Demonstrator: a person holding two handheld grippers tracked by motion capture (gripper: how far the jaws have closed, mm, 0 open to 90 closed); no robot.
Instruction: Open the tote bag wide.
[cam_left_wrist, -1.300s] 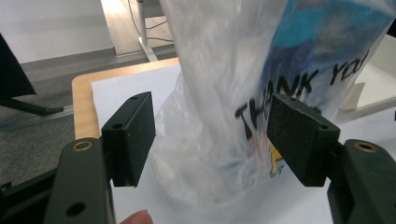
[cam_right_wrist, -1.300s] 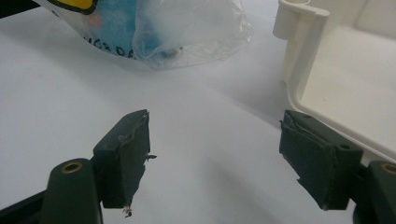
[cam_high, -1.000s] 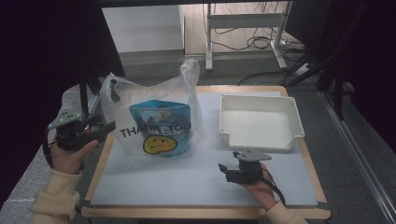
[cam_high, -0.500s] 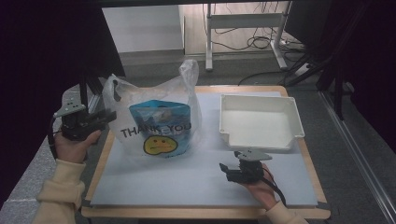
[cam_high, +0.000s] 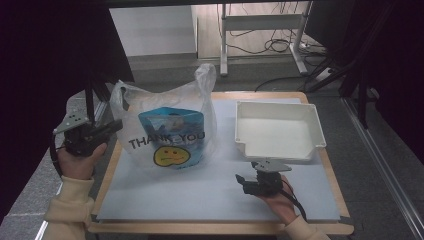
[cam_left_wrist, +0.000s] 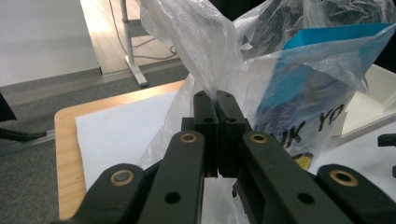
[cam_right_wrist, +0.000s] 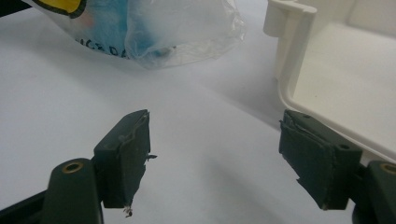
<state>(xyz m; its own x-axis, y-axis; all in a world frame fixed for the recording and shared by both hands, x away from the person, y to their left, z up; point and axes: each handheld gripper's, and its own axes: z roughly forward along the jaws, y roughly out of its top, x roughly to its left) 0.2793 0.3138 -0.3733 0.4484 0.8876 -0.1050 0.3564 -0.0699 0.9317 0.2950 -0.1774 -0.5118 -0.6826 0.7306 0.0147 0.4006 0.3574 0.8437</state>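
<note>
From above we see a clear plastic bag (cam_high: 167, 127) printed "THANK YOU" with a yellow smiley, standing on the white mat (cam_high: 200, 195) that covers the wooden table (cam_high: 330, 165). A blue pouch (cam_high: 172, 125) stands upright inside it. To the bag's right sits a white tray (cam_high: 277, 132), near it but apart.

The left gripper (cam_high: 112, 126) is held at the table's left edge, its jaws pointing at the bag's left handle. The high view leaves us unsure whether they have hold of it. The left gripper view settles this: the left gripper (cam_left_wrist: 214, 100) has its jaws pressed together with a fold of the bag's film (cam_left_wrist: 201, 51) pinched between the tips, the film rising above them. Behind it we make out the blue pouch (cam_left_wrist: 322, 70) through the plastic and a corner of the tray (cam_left_wrist: 373, 100).

The right gripper (cam_high: 241, 182) rests low over the mat, just in front of the tray's near left corner, held by the person's right hand (cam_high: 277, 202). In the right gripper view its jaws stand wide apart with bare mat (cam_right_wrist: 210, 140) between them, holding nothing. There the tray's wall (cam_right_wrist: 292, 42) rises close beside the right-hand jaw, and the bag's lower edge (cam_right_wrist: 187, 32) lies ahead, well clear of the jaws. The pad on the left-hand jaw looks frayed at its edge.

Beyond the table we see grey floor, a metal stand's legs (cam_high: 260, 30) and loose cables (cam_high: 272, 47).
</note>
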